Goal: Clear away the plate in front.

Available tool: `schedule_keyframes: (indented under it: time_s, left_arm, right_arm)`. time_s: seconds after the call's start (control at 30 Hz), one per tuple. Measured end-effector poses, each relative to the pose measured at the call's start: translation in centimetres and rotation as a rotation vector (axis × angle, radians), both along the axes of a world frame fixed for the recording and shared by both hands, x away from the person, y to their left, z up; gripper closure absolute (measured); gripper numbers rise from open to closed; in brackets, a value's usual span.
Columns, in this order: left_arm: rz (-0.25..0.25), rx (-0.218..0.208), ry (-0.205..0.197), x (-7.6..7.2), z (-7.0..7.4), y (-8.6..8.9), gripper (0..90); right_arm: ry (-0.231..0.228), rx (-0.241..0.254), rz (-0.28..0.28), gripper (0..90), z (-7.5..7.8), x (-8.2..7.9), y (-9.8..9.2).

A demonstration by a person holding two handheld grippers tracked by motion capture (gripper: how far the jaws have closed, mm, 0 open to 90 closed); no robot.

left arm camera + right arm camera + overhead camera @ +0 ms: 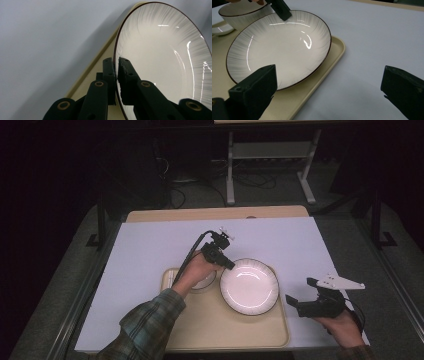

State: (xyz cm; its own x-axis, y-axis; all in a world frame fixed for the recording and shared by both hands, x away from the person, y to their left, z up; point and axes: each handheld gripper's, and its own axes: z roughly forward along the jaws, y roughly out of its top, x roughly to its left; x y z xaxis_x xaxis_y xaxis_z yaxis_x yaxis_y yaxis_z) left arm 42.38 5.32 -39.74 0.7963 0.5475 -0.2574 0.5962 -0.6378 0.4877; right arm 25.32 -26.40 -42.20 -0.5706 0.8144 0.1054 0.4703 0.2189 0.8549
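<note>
Left gripper (226, 262) is clamped on the rim of the plate (249, 286): in the left gripper view one jaw sits under the dark-edged rim and one on top, pads pinching it at centre frame. The plate (160, 62) sits centre-right in the high view, on the right half of the beige tray (210, 325), its far edge overhanging the tray's raised lip; it looks tilted, left-gripper side up, but I can't tell whether the opposite edge is off the tray. So my read: grasp done, lift or transfer of the plate barely started or not started. A white bowl (204, 281) stands just left of the plate on the same tray, partly under the left hand (197, 270); in the right gripper view it appears at upper left, touching or nearly touching the plate rim, can't say which. Right gripper (306, 294) is released, jaws wide apart, nothing between them, parked over the white bench (150, 250) at lower right, just off the tray's right edge and well apart from the plate. Left to do, judging from this: carry the plate off the tray and set it down; bowl untouched.
</note>
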Motion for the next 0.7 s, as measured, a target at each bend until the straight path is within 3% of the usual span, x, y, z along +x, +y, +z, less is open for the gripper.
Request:
schedule_keyframes:
  time_s: [0.6, 0.7]
  left_arm:
    - [0.006, 0.036, 0.002, 0.25, -0.38, 0.29, 79.0]
    - [0.014, 0.000, -0.002, 0.32, -0.10, 0.67, 78.0]
  right_arm:
    - [-0.001, 0.001, -0.001, 0.0, 0.02, -0.01, -0.06]
    - [-0.001, 0.001, -0.001, 0.0, 0.02, -0.01, -0.08]
